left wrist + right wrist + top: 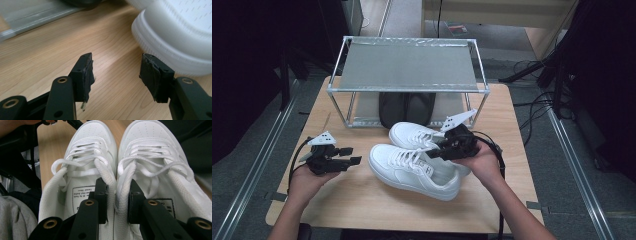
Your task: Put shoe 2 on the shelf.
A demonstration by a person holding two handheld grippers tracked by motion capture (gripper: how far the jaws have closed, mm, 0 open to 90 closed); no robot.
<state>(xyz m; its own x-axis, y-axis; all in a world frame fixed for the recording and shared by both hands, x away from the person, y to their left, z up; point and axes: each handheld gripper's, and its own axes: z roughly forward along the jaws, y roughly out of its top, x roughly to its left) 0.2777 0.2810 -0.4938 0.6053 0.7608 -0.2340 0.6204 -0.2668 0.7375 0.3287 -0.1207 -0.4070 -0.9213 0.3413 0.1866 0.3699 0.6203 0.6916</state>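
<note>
while the high view looks down on the wooden table [362,200], two white shoes [414,167] lie side by side near its middle, toes toward the left, in front of a metal rack [407,65]. a dark pair of shoes [406,107] sits on the rack's lower shelf. the right gripper [443,149] reaches in at the heel ends of the white shoes, held by the right hand [484,162]. the left gripper [353,156] hovers left of the nearer shoe's toe, apart from it, in the left hand [307,182], jaws spread.

seen from the left gripper view, the left gripper [116,72] has its two black jaws well apart with only bare table [50,55] between them. the white toe and ribbed sole of a shoe [175,37] lie just beyond the right-hand jaw, not touching it.

seen from the right gripper view, the right gripper [117,200] pinches the two shoes [117,177] together: one jaw sits inside the collar of the left-hand shoe, the other inside the collar of the right-hand shoe, and the two padded inner walls are pressed between them. laces [82,157] and printed tongue labels [80,195] face up. table [50,150] shows to the left, with the other gripper far off at the top left.
</note>
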